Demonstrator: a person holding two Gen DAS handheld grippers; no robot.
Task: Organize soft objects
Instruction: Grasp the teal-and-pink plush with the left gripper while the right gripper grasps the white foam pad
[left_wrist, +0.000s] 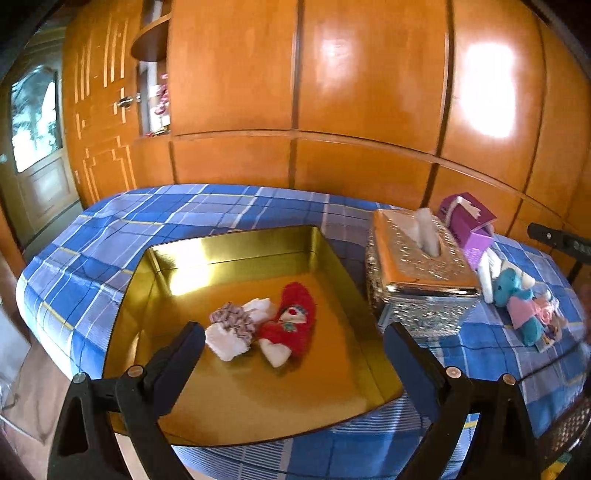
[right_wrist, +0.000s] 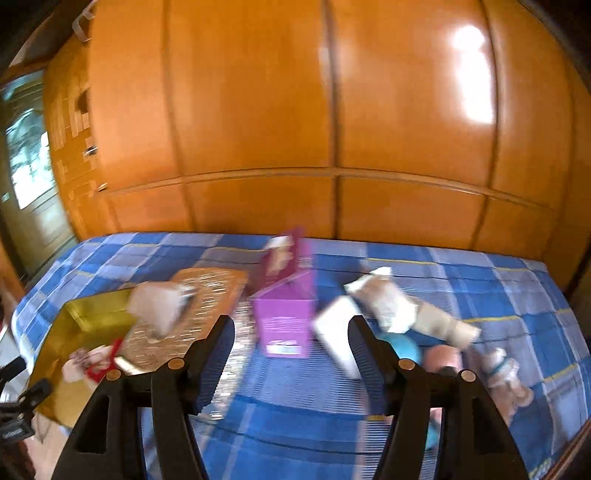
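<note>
A gold metal tray (left_wrist: 236, 243) lies on the blue plaid table. In it lie a red plush toy (left_wrist: 295, 317), a frilly scrunchie (left_wrist: 233, 319) and white soft pieces (left_wrist: 225, 341). My left gripper (left_wrist: 295, 345) is open and empty, just above the tray's near part. A blue plush elephant in a pink dress (left_wrist: 515, 299) lies at the right of the table. In the blurred right wrist view my right gripper (right_wrist: 291, 339) is open and empty above the table, with the blue plush (right_wrist: 406, 349) and a small plush dog (right_wrist: 504, 373) beside its right finger.
A silver and orange tissue box (left_wrist: 421, 273) stands right of the tray. A purple box (left_wrist: 469, 221) with its lid up stands behind it, also in the right wrist view (right_wrist: 286, 319). White packets (right_wrist: 391, 302) lie near the plush toys. Orange wooden cabinets back the table.
</note>
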